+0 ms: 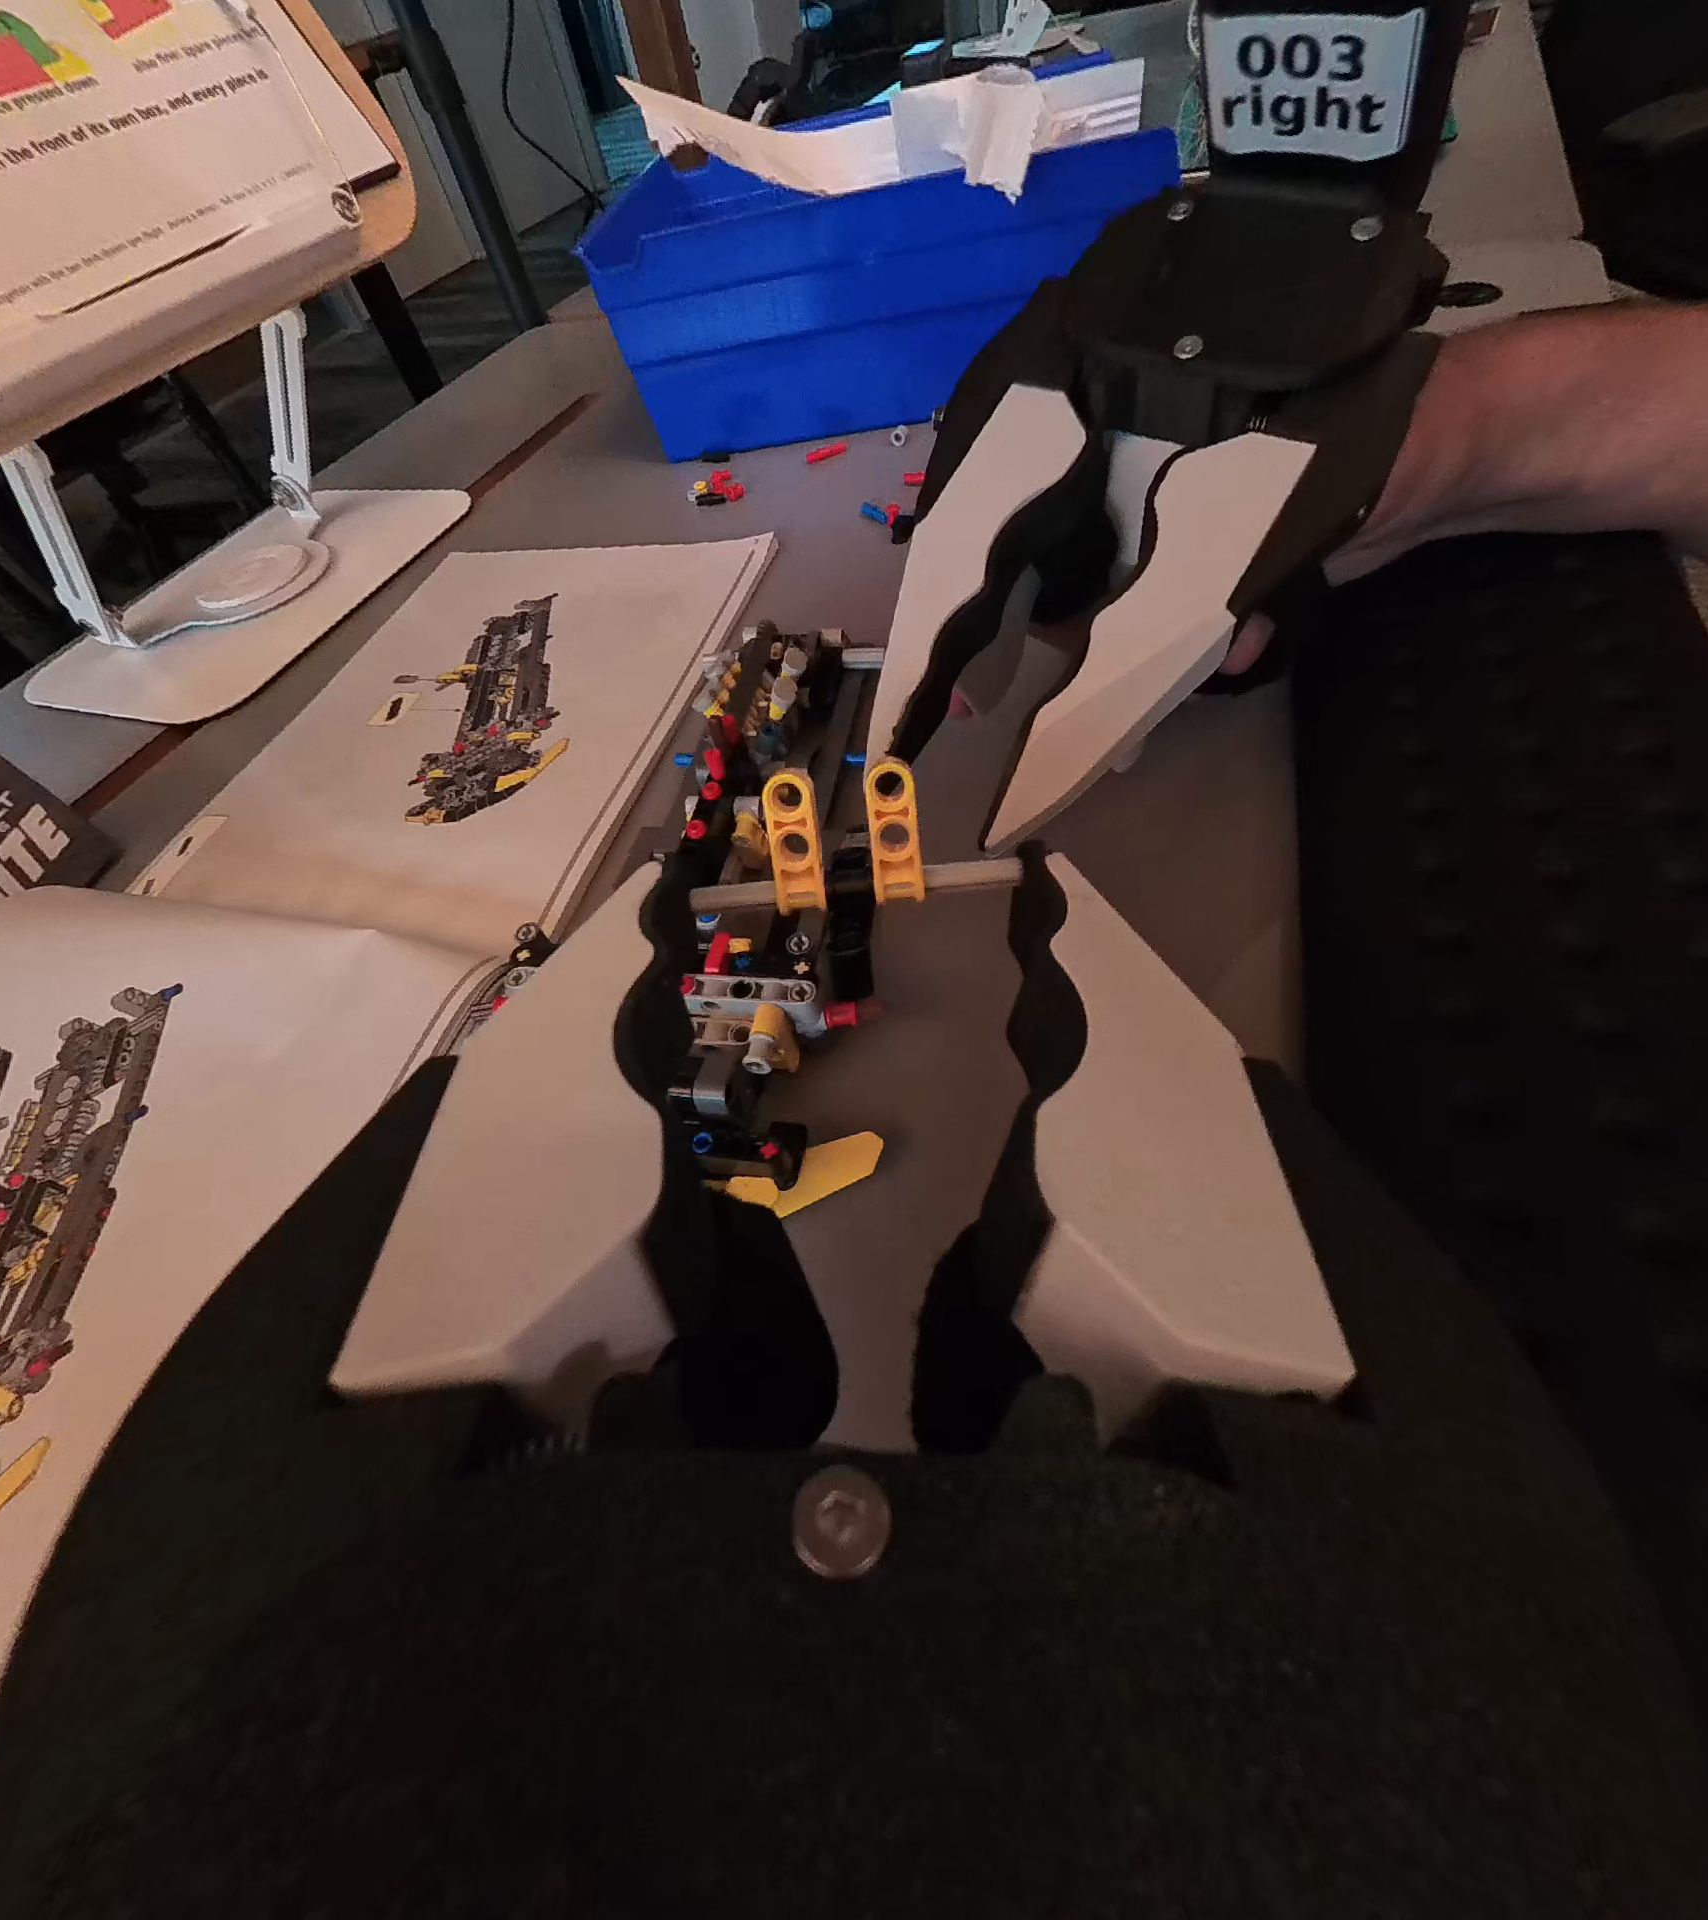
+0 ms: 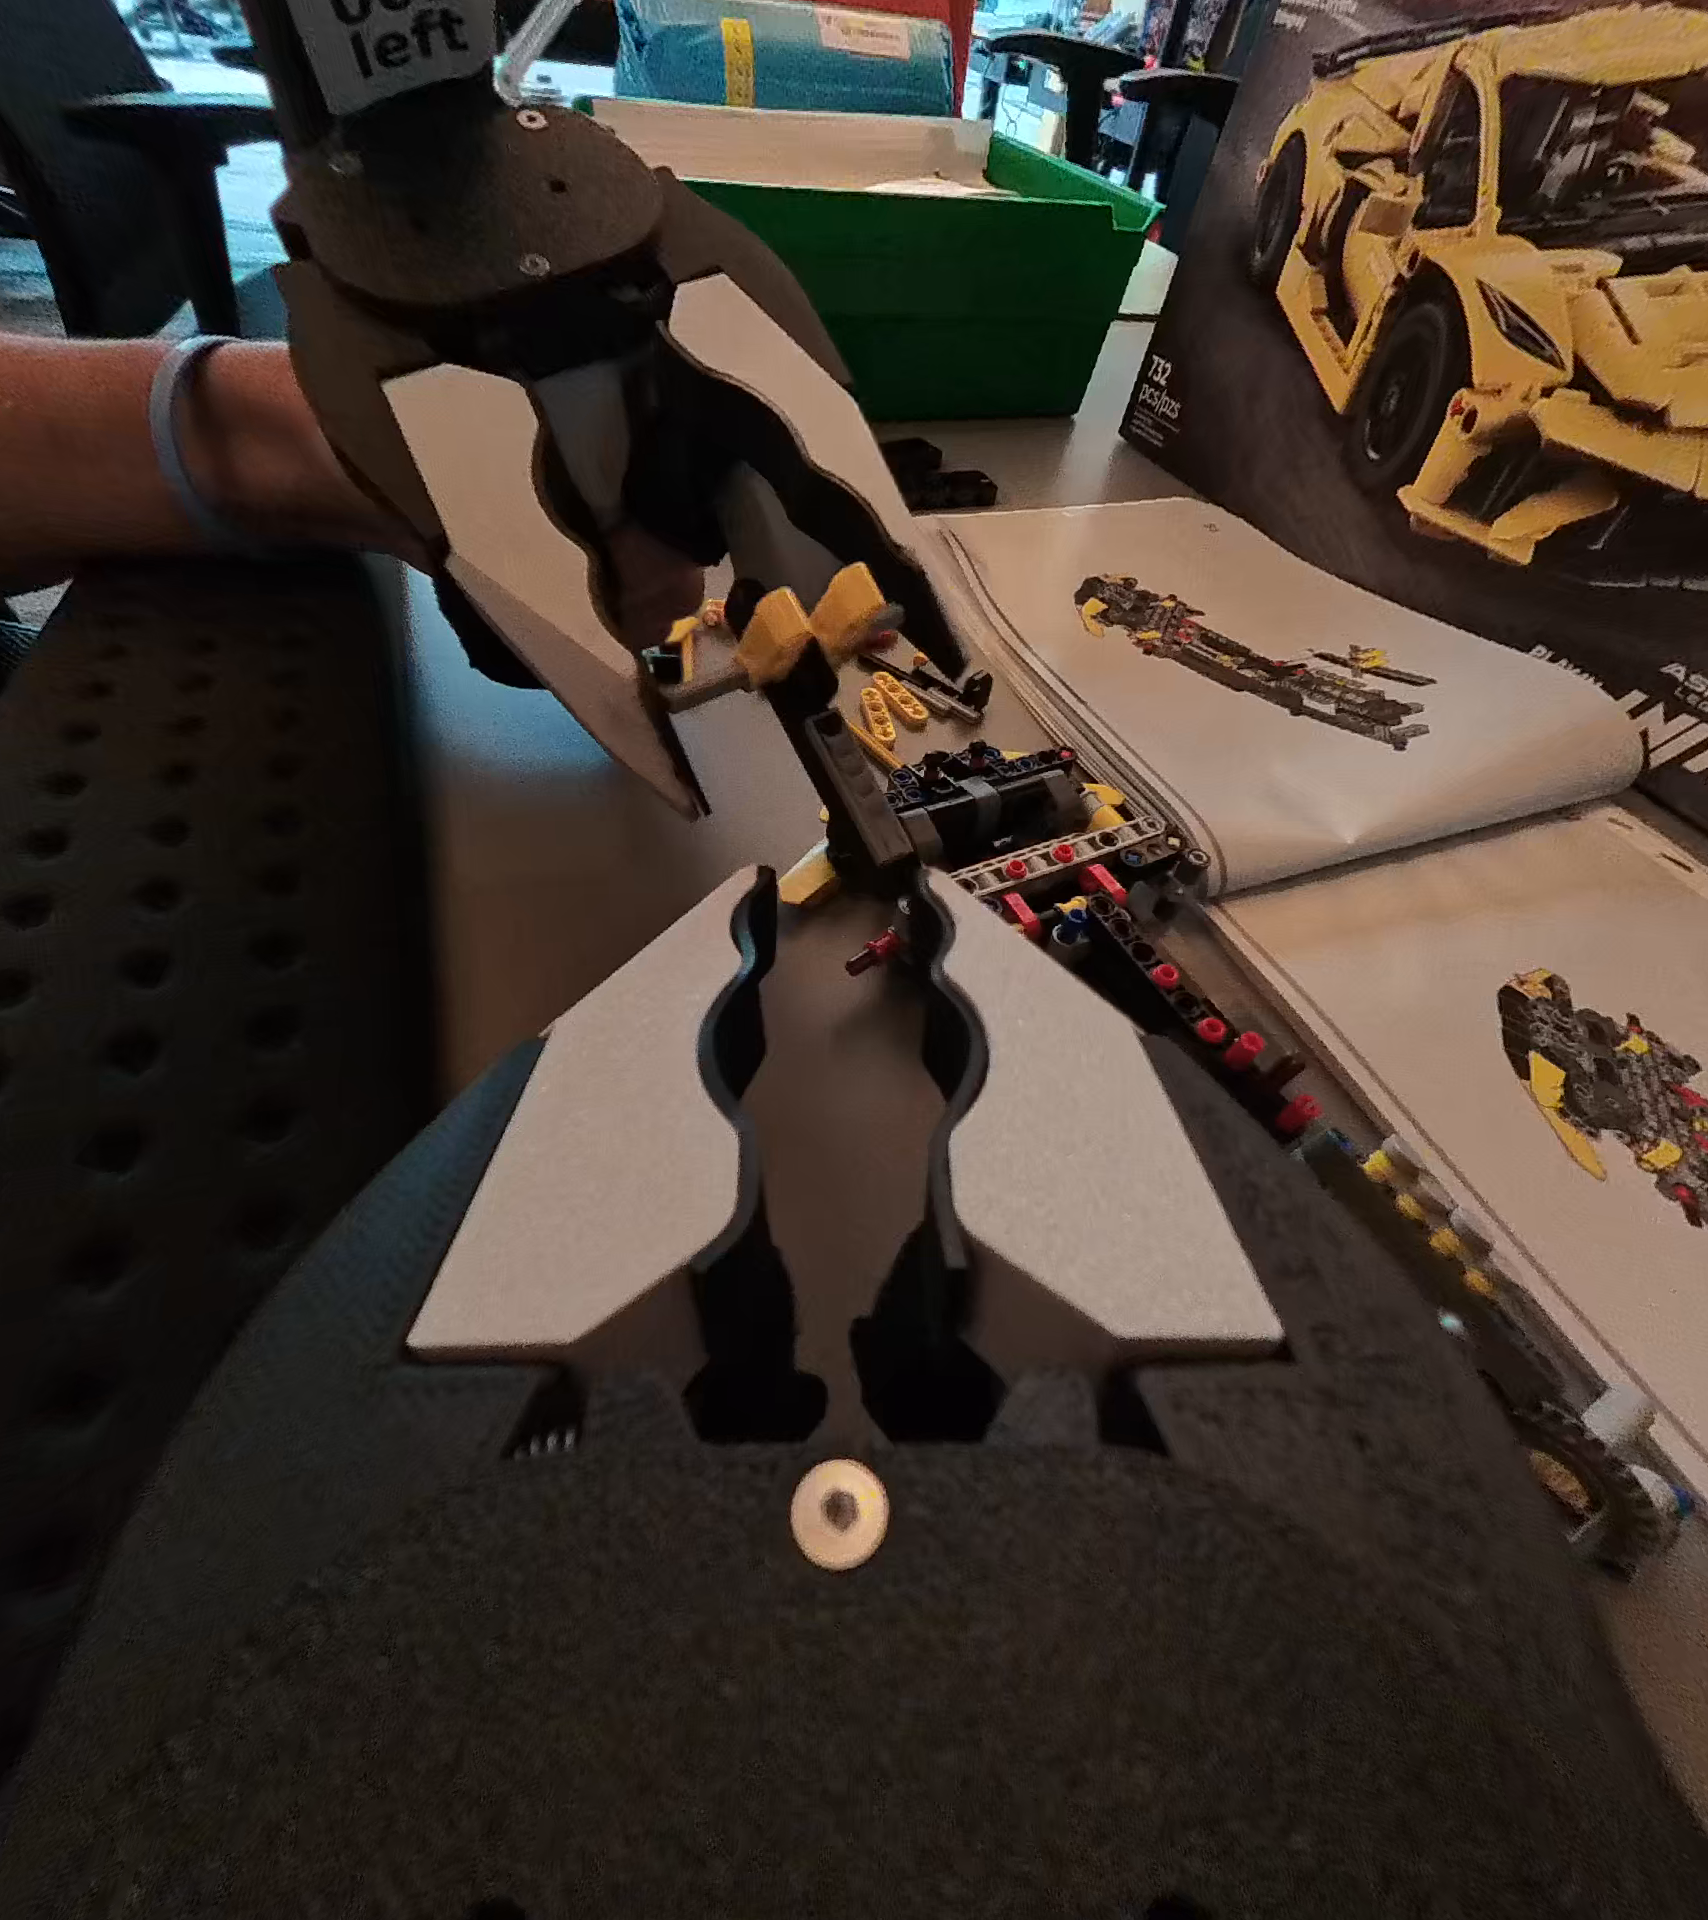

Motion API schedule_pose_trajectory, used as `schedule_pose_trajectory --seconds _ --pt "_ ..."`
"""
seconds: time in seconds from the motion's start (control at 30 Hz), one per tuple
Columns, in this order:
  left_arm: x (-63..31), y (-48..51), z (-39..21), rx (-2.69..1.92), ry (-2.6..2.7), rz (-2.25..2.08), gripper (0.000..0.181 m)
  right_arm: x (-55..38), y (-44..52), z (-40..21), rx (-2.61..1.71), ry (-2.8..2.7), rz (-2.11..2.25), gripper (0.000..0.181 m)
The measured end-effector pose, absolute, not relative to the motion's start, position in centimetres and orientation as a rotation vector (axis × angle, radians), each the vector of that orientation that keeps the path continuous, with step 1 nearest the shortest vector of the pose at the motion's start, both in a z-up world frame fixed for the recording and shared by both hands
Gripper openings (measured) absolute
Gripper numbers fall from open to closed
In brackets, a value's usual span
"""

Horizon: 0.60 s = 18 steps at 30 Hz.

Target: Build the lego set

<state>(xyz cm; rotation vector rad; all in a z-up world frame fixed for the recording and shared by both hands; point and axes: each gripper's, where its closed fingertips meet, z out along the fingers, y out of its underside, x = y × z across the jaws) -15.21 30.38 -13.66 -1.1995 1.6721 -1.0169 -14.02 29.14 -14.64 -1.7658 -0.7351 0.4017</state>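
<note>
Here, a small lego subassembly (image 1: 845,868) — a grey axle carrying two yellow connectors and a black beam — is held above the grey table (image 1: 559,499), pinched by the axle ends between the left gripper (image 1: 845,883) fingertips. Below it lies the long lego chassis (image 1: 777,935), just right of an open instruction booklet (image 1: 517,707). The right gripper (image 2: 839,894) hovers near, its fingers spread. Farther off stand a blue bin (image 1: 829,301) and the set's box (image 2: 1515,312).
</note>
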Motion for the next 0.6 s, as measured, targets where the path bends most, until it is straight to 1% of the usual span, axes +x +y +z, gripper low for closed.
schedule_pose_trajectory --seconds 0.23,0.27,0.33,0.37,0.43,0.53,0.6 --pt "-15.4 29.6 -13.2 -1.173 1.678 -1.071 0.059 -13.9 29.2 -14.6 -1.777 -0.712 0.427 0.029" --pt "-15.5 29.3 -13.0 -1.160 1.683 -1.097 0.060 -14.1 29.0 -14.4 -1.767 -0.713 0.455 0.031" --pt "-15.9 27.7 -12.0 -1.104 1.698 -1.223 0.060 -15.4 28.0 -12.8 -1.689 -0.717 0.603 0.043" --pt "-16.2 27.0 -11.1 -1.078 1.681 -1.300 0.060 -15.9 27.5 -11.9 -1.649 -0.702 0.688 0.044" --pt "-16.6 26.6 -10.1 -1.057 1.655 -1.396 0.060 -16.3 27.0 -11.3 -1.636 -0.681 0.797 0.044" --pt "-16.9 26.6 -9.2 -1.050 1.618 -1.476 0.059 -16.3 27.0 -11.6 -1.672 -0.670 0.841 0.041" --pt "-17.0 26.6 -9.1 -1.055 1.618 -1.486 0.060 -16.4 26.8 -11.7 -1.678 -0.679 0.851 0.032"
